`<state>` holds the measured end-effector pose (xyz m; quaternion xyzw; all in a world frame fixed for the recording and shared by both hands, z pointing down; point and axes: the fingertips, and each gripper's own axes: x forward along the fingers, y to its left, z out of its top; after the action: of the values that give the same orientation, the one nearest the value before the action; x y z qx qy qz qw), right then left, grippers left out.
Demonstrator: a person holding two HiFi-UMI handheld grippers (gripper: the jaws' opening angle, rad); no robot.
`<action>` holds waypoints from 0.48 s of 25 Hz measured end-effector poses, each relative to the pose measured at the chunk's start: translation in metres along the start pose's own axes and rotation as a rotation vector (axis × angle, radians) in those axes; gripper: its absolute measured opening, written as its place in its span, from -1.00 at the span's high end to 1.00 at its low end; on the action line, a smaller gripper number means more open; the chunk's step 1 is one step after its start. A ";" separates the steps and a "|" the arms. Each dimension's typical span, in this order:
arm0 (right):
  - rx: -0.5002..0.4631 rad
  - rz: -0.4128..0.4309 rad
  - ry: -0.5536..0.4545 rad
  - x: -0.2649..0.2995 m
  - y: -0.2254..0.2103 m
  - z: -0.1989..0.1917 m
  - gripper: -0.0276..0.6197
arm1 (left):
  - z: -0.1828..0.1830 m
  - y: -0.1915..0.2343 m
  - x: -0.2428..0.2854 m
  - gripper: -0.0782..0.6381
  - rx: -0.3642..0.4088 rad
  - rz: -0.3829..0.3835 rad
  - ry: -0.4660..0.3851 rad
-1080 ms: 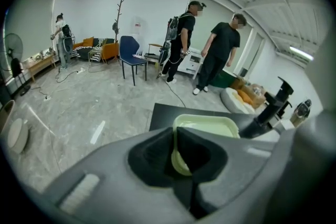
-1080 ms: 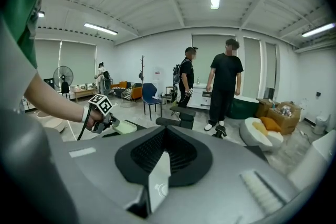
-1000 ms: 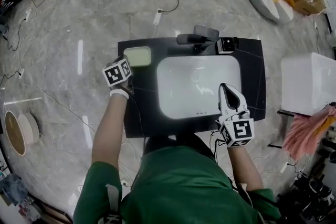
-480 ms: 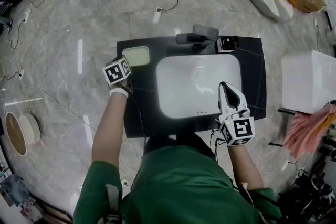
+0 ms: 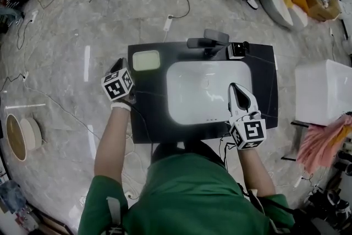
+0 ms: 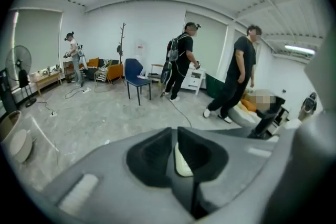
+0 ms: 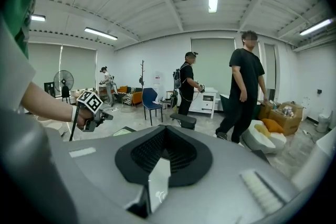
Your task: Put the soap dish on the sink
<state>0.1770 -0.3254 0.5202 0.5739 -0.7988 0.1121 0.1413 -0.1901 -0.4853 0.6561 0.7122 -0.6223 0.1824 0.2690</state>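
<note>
The pale green soap dish [image 5: 146, 60] lies on the black counter [image 5: 264, 71] at the back left corner, beside the white sink basin [image 5: 206, 91]. My left gripper [image 5: 117, 67] hovers just left of the counter, a short way in front of the dish and apart from it, jaws shut and empty. In the left gripper view the pads [image 6: 157, 149] stand close together, and a pale sliver of the dish [image 6: 182, 162] shows past them. My right gripper [image 5: 235, 88] is shut and empty over the basin's right front edge.
A dark faucet [image 5: 206, 40] and a small black-and-white box [image 5: 237, 49] stand at the counter's back. A white cabinet [image 5: 324, 85] and a pink cloth [image 5: 322, 137] are to the right. Cables cross the floor, and people stand beyond the counter.
My left gripper has drawn back and to the left, away from the soap dish, which stays on the counter. The right gripper has barely moved.
</note>
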 end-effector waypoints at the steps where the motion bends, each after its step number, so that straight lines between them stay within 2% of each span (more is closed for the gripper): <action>1: -0.001 0.005 -0.010 0.000 0.001 0.003 0.92 | 0.005 -0.004 -0.009 0.70 0.006 -0.012 -0.024; 8: 0.002 0.026 -0.082 -0.011 0.010 0.034 0.92 | 0.044 -0.040 -0.088 0.77 0.088 -0.099 -0.175; 12: 0.000 0.040 -0.144 -0.012 0.014 0.058 0.92 | 0.069 -0.055 -0.140 0.79 0.100 -0.136 -0.259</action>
<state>0.1620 -0.3304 0.4617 0.5642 -0.8183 0.0734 0.0815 -0.1631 -0.4123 0.5101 0.7828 -0.5921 0.1013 0.1624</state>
